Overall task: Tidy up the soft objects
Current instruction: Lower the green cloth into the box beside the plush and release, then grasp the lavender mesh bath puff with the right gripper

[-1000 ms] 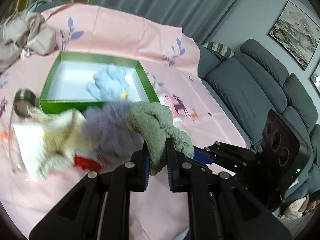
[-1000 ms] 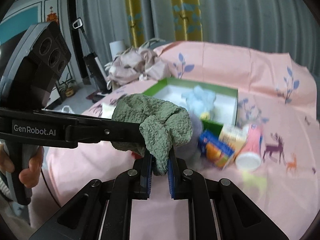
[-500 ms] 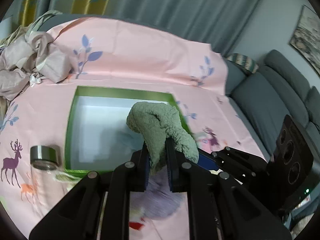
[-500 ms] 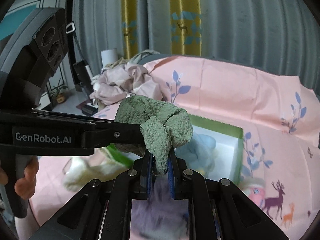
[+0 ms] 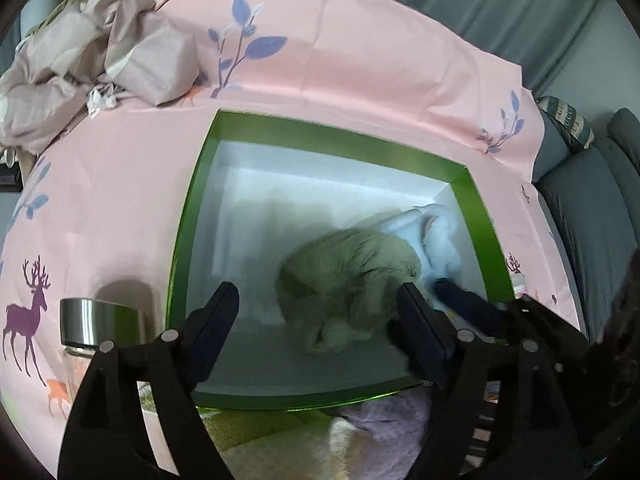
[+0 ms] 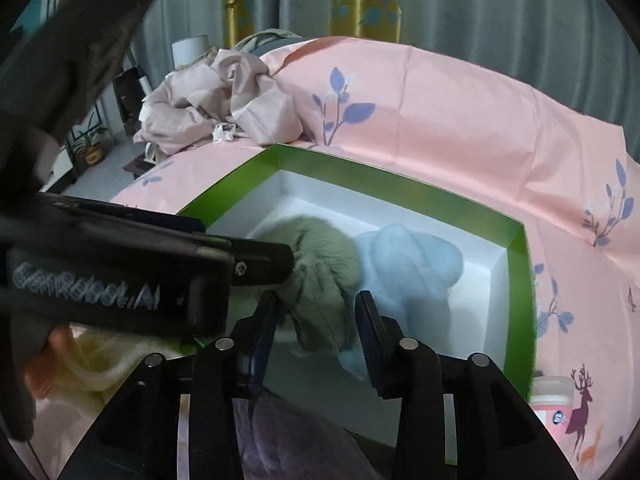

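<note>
A green fuzzy cloth (image 5: 348,288) lies blurred inside the green box (image 5: 184,240) with a white inside, against a light blue soft toy (image 5: 436,236). My left gripper (image 5: 316,312) hangs over the box's near side. Its jaws are opening wide, the cloth sits loose between them, and neither pad touches it. In the right wrist view the same green cloth (image 6: 324,276) and blue toy (image 6: 408,268) rest in the box (image 6: 520,280). My right gripper (image 6: 318,306) is just above them with its jaws opening, and the cloth is free of its pads.
A glass jar with a metal lid (image 5: 96,316) stands left of the box. A purple fuzzy cloth (image 5: 384,420) and a cream towel (image 5: 260,440) lie in front of it. Crumpled pale bedding (image 5: 100,52) sits at the back left, a pink container (image 6: 556,400) right of the box, and a grey sofa (image 5: 600,220) beyond.
Both grippers carried the green cloth from the pile to above the box. Their jaws have come apart and the cloth has dropped in beside the blue toy.
</note>
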`<state>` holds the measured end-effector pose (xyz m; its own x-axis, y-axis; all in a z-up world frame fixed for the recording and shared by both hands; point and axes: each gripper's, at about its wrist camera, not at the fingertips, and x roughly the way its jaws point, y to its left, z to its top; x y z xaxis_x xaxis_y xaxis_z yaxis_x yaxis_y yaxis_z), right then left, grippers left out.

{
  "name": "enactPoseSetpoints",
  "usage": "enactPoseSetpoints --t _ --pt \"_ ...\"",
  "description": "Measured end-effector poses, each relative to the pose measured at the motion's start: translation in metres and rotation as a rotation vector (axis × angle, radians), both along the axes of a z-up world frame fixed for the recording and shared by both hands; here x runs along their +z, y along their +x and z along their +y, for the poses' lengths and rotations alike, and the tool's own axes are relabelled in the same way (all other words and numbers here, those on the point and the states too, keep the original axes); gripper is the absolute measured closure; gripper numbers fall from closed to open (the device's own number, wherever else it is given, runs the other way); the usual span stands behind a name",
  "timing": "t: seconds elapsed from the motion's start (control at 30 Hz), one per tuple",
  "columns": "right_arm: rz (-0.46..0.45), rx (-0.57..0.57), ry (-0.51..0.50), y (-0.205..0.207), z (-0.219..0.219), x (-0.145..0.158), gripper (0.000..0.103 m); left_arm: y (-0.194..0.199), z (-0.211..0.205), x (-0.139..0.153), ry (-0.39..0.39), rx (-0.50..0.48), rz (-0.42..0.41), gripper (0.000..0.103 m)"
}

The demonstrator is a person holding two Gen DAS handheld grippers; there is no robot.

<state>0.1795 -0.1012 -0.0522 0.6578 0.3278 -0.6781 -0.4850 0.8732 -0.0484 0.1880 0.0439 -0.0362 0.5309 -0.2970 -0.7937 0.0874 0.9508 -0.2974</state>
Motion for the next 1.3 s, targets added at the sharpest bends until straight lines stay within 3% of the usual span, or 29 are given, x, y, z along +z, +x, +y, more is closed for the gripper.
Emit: enactPoseSetpoints --t 0.1,0.2,0.43,0.87,1.3 --pt "-0.019 -0.015 0.009 -0.010 -0.011 0.010 0.053 -0.005 0.003 0.003 0.008 0.010 0.000 0.002" --pt "-0.028 -0.029 0.045 -0.022 -0.025 0.020 0.043 -0.017 0.006 0.014 0.018 0.014 -0.023 0.001" --pt "-0.010 -0.060 0.121 -0.058 -0.057 0.029 0.042 -0.044 0.006 0.028 0.021 0.009 -0.049 0.001" --pt "0.070 -0.078 0.164 -0.114 -0.078 0.003 0.042 -0.122 -0.022 0.031 0.122 -0.060 -0.123 0.001" --pt "0.089 -0.035 0.187 -0.146 -0.071 -0.017 0.042 -0.172 -0.033 0.005 0.032 -0.128 -0.176 0.001"
